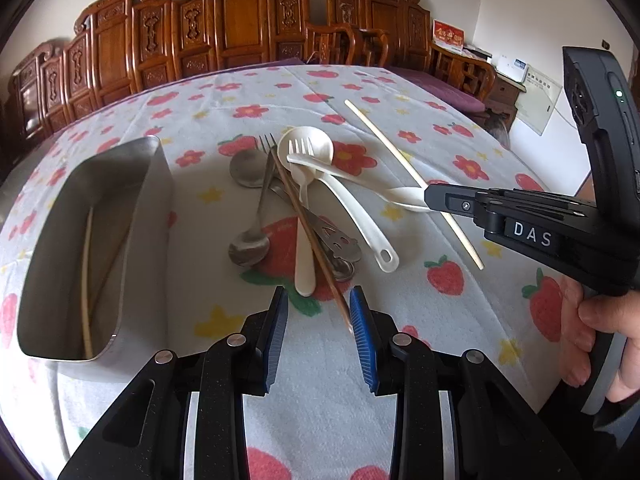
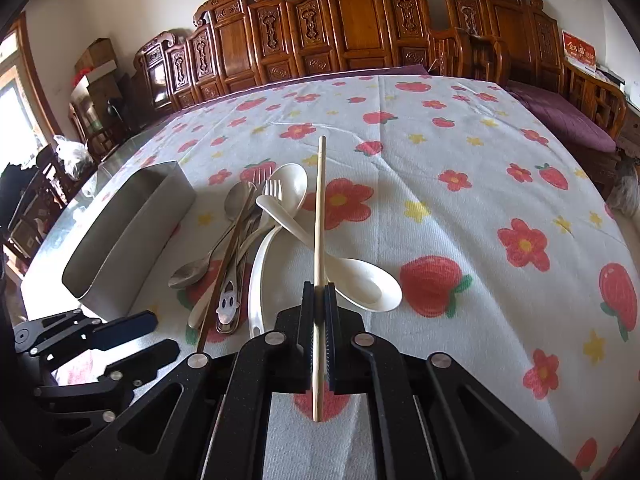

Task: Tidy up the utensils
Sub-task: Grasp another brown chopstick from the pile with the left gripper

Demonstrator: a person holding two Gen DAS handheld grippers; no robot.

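The table (image 1: pixel 420 360), under a strawberry-print cloth, carries the steel bin (image 1: pixel 96 248) at the left and the utensil pile just beside it. Inside the bin two chopsticks already lean, one pale and one that looks brown, though the wall's reflections make the second hard to be sure of; so sorting has begun but most of it is left.

Still on the cloth are the large white ladle spoon (image 1: pixel 320 152), a white soup spoon (image 2: pixel 360 280), a white plastic fork (image 1: pixel 302 208), two metal spoons (image 1: pixel 248 240), a metal fork (image 1: pixel 267 168) and a brown chopstick (image 1: pixel 316 240) lying across the heap.

The right hand-held gripper (image 2: pixel 319 304) is clamped tight on the pale chopstick (image 2: pixel 320 216), which appears raised over the soup spoon. The left hand-held gripper (image 1: pixel 319 304) stands partly parted and empty, with the brown chopstick's near end between its pads, close to the right one but not pinched.
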